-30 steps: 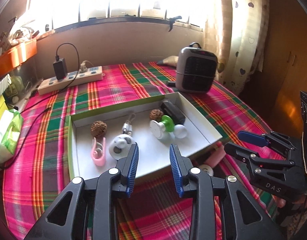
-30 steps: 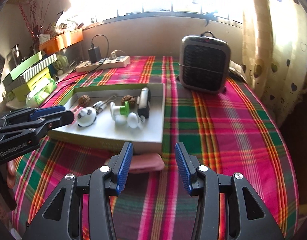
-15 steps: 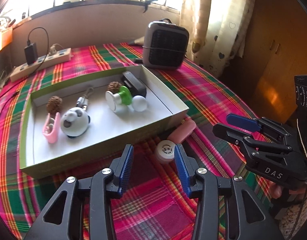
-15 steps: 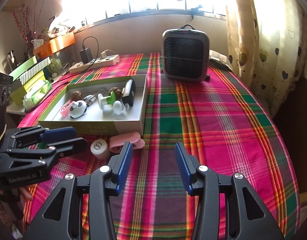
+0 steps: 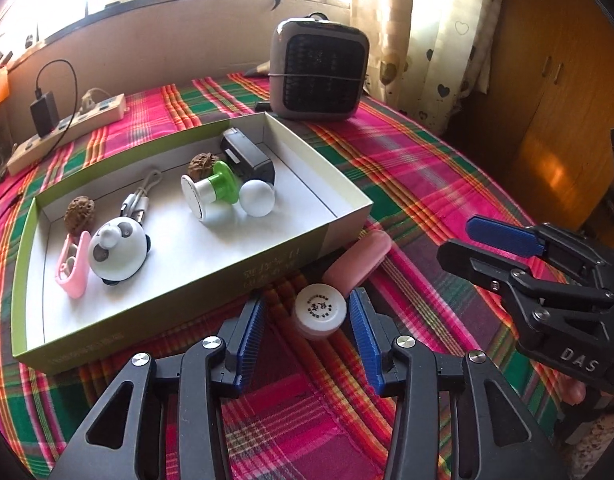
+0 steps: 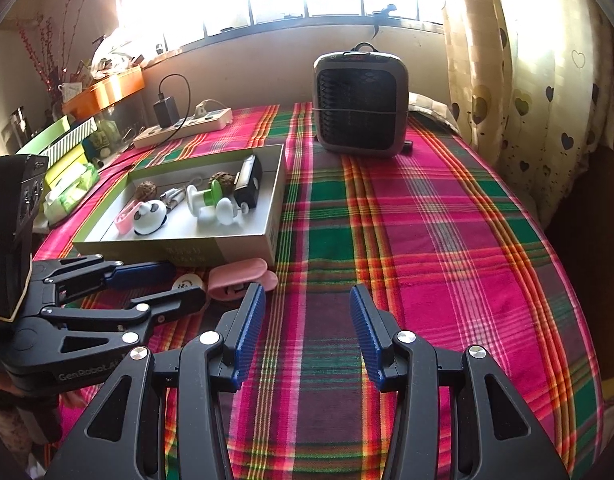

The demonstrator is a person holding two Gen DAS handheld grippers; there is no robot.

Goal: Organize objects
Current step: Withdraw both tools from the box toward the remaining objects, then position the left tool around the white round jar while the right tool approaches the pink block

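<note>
The left tongs (image 5: 307,320) stand apart around a small white jar (image 5: 320,311), which lies on the plaid-covered surface (image 5: 407,184) just outside the near wall of the open box (image 5: 267,268). Its round printed cap faces the left wrist camera, and the blue pads (image 5: 251,332) flank it without touching, so far as that view shows. A pink case (image 5: 357,262) lies just behind the jar, close against the box wall; whether jar and case touch I cannot tell.

The right tongs (image 6: 305,324) are also apart, holding nothing, hovering over bare cloth to the right of the case.

The jar looks like light, stiff plastic, smooth and round, so it will probably want to roll or squirt out under a skewed squeeze. The sensible hold is across its widest part, pads square on opposite sides of the cap or body (the ribbed blue rubber should help against slipping). It seems sturdy enough for a firm clamp. The pink case looks smooth and rounded as well, and is likely best taken across its narrow width.

Inside the box already lie a panda toy (image 5: 117,250), a pink clip (image 5: 73,268), two walnuts (image 5: 79,214), a green-and-white stopper (image 5: 211,194), a white ball (image 5: 257,199) and a black charger (image 5: 247,158). The jar and the case appear to be what is left to go in.
</note>
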